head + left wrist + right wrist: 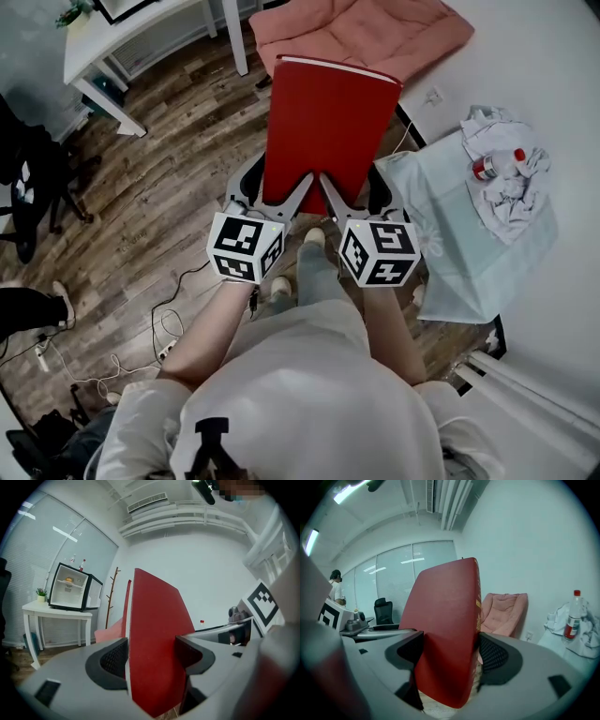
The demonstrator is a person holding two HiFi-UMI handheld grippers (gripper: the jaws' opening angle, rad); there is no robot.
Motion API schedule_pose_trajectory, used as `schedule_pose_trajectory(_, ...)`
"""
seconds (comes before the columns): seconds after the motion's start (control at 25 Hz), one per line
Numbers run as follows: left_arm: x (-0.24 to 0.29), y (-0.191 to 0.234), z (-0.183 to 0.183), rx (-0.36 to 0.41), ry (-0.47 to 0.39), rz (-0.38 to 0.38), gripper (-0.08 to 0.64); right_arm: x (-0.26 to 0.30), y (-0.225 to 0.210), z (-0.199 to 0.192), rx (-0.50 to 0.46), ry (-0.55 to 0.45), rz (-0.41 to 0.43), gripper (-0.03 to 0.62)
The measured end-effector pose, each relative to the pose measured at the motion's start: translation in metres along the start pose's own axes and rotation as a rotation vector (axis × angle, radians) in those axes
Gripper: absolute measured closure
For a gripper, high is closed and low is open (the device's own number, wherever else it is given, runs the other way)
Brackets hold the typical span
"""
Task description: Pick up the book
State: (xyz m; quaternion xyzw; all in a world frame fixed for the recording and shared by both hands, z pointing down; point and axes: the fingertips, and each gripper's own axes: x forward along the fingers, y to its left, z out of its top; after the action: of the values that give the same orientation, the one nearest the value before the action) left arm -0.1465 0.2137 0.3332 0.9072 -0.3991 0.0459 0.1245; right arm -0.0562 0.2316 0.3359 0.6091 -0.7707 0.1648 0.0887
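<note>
Red book (323, 131) held up above the wooden floor (178, 187), left gripper (272, 202) and right gripper (342, 202) both clamped on its lower edge, side by side, pink cushion (361, 33) beyond them

Pink armchair (375, 28) beyond book (328, 122), draped table (469, 267) right, open floor (159, 197) left

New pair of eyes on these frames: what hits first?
The large red book, held in the air at centre with the left gripper and the right gripper both shut on its near edge. At right, a pale cloth carries crumpled rags and a red-capped bottle; a pink chair sits beyond the book.
</note>
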Motion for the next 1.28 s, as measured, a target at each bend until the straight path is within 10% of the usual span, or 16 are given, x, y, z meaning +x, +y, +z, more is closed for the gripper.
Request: schedule_pose_trajectory(1.28, -0.038, -0.048, -0.005, -0.005, -0.038, -0.027, 0.25, -0.064, 0.004, -0.009, -0.008, -0.039, -0.041, 0.227)
